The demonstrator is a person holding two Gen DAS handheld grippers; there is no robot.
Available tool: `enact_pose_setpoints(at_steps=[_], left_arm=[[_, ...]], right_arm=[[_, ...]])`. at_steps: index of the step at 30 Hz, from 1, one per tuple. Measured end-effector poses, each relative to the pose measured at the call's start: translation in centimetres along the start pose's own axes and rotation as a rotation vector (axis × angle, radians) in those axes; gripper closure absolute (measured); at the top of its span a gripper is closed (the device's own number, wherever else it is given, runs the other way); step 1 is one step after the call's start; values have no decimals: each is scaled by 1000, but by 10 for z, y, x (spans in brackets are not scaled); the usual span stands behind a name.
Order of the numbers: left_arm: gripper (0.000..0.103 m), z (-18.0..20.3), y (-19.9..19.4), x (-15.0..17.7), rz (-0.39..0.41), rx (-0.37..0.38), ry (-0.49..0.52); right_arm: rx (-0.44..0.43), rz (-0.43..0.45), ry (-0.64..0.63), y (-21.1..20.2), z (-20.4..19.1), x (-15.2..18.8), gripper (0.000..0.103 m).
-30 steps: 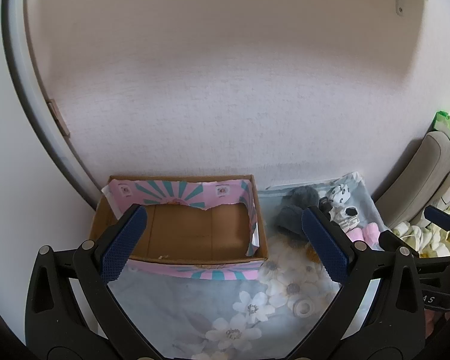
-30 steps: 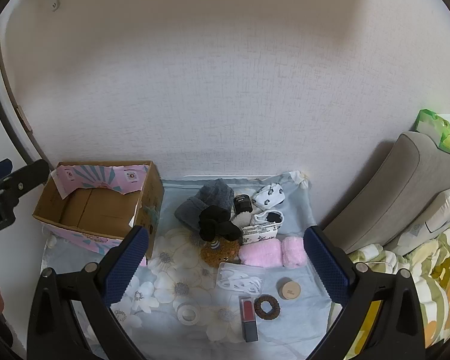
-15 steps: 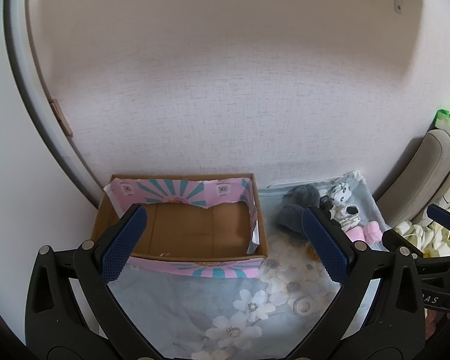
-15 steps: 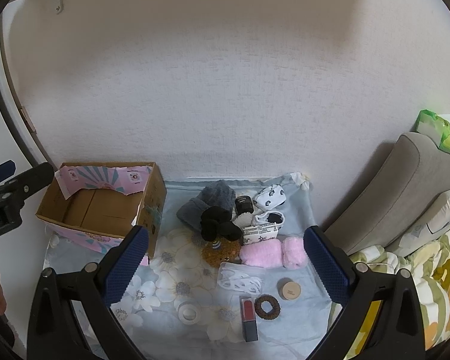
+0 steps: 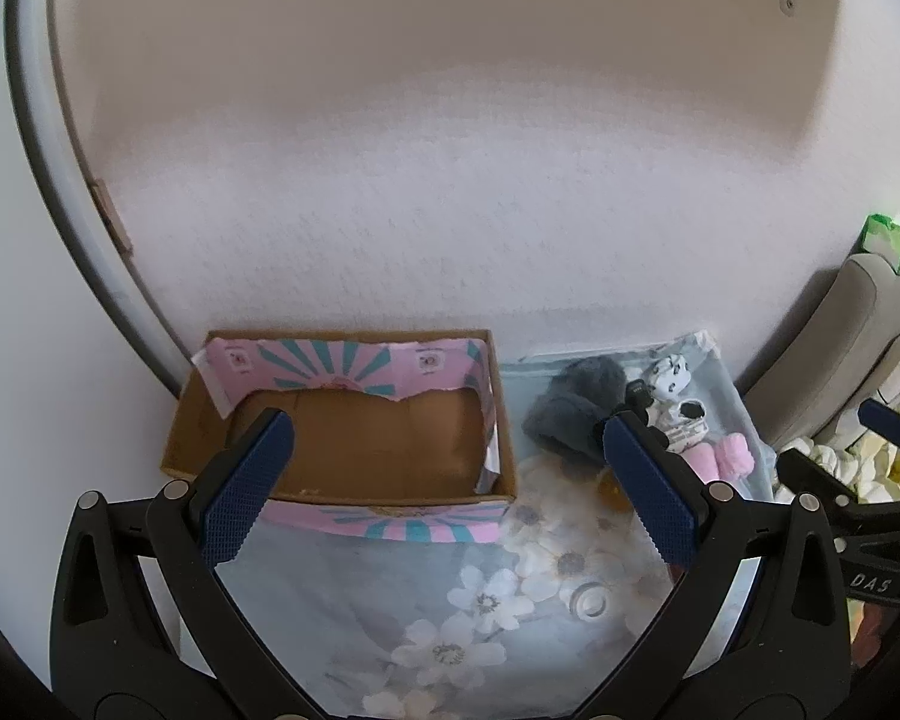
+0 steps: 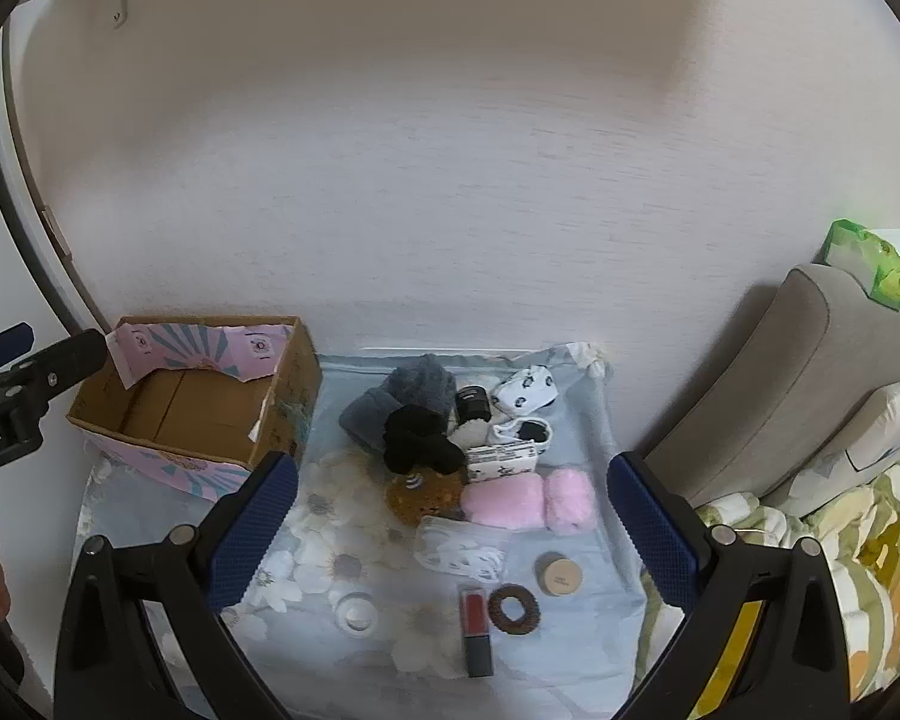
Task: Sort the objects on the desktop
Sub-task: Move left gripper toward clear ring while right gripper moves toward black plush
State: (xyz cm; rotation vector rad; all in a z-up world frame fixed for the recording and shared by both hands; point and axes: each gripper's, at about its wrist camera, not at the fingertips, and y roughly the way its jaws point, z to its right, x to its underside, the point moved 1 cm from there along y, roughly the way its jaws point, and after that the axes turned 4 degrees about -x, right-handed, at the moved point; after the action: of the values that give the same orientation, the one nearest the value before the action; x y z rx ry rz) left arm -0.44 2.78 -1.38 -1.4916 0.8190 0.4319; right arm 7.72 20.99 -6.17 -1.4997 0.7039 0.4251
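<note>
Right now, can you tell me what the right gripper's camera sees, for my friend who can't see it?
An open right gripper hangs above a flowery cloth strewn with small things: pink fluffy socks, a red lipstick, a brown hair tie. An empty cardboard box sits at the left.

left wrist: looks down over cardboard box (image 5: 354, 438), near, facing wall | right wrist: farther right, above floral cloth (image 6: 330, 516) | shared: box, cloth, pink socks (image 6: 528, 501)

Both grippers drawn slightly back and up from the cloth (image 6: 570, 648), left gripper (image 5: 444, 480), right gripper (image 6: 450, 516), nothing on it moved
</note>
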Motion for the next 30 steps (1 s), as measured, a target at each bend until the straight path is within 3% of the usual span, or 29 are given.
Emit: enact_pose_setpoints(at_steps=[9, 13, 16, 21, 30], left_arm=[[2, 9, 13, 24, -50, 13, 18], [5, 19, 21, 44, -51, 58, 48], [6, 32, 30, 72, -42, 147, 76], [7, 62, 53, 128, -2, 223, 157], [15, 104, 100, 209, 9, 253, 259]], right_arm=[[-18, -5, -68, 5, 27, -1, 0], [-69, -25, -124, 19, 40, -3, 0], [-121, -39, -197, 32, 44, -3, 0], [-236, -78, -312, 67, 42, -1, 1], [-372, -126, -430, 147, 26, 14, 13]])
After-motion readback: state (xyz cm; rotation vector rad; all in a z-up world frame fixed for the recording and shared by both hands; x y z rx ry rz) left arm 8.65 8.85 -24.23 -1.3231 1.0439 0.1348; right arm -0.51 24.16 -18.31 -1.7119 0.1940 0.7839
